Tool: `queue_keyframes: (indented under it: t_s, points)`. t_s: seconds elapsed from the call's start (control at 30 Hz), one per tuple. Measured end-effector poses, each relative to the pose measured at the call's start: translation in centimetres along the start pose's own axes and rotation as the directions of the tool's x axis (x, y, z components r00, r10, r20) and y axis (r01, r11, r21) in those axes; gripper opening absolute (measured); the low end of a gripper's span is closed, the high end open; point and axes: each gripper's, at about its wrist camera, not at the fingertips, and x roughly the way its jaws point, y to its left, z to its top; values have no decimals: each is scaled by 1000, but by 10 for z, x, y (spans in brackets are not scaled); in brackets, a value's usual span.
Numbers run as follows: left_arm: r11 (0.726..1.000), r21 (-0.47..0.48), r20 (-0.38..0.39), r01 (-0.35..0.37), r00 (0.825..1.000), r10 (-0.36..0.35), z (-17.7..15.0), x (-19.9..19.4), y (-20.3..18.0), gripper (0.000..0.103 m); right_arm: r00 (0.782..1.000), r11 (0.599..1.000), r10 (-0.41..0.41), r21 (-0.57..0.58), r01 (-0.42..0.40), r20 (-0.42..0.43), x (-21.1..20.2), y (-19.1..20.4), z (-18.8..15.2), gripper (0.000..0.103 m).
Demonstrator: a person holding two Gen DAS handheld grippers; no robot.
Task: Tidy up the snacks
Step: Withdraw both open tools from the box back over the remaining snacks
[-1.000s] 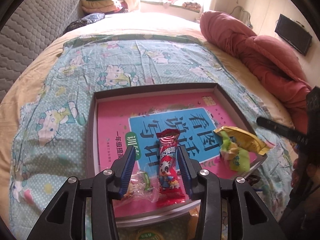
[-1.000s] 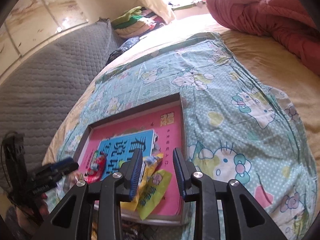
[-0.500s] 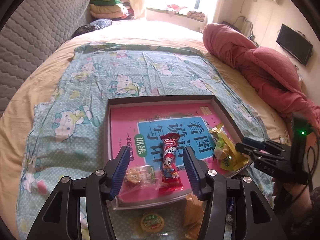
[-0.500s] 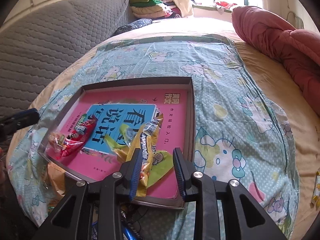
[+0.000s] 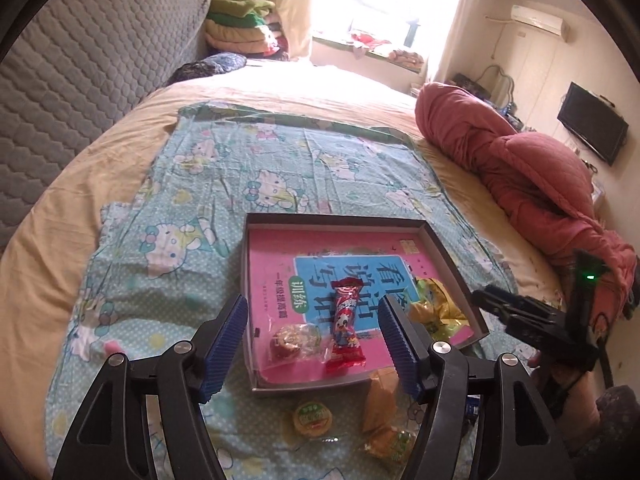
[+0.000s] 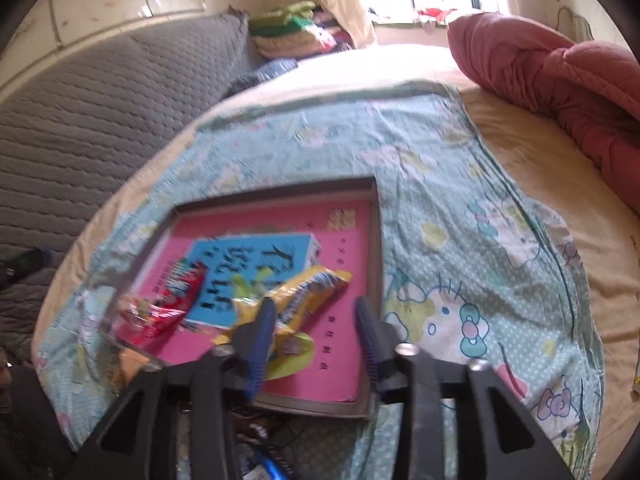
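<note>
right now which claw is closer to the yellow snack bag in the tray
Right. The right claw straddles the near end of the yellow snack bag, jaws opening. The left claw hovers over the red candy wrapper, beside the bag.

**Daylit room, one sharp view and one smeared**

Daylight pours in from the window at the far end of the room, blown out to near white in the left wrist view, and washes the far part of the bed pale. The near part is evenly lit, with only soft shadows. The left wrist view is sharp. The right wrist view is blurred by motion: the print on the sheet and the snack wrappers are smeared. Both views bulge like a fisheye, with straight edges bent and dark corners.
</note>
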Motion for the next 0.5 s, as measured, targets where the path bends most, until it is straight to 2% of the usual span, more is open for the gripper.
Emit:
queue_keyframes:
  t_s: [0.23,0.5]
  points:
    - [1000,-1,-16,4,1000,-4,-10,-5,-3,70,995,997,72,-21,-70,75,-32,16,-2,58]
    - [997,71,-12,-23,1000,24,-20,-14,-18,75,995,998,63,-27,-61,71,-40,31,-13,71]
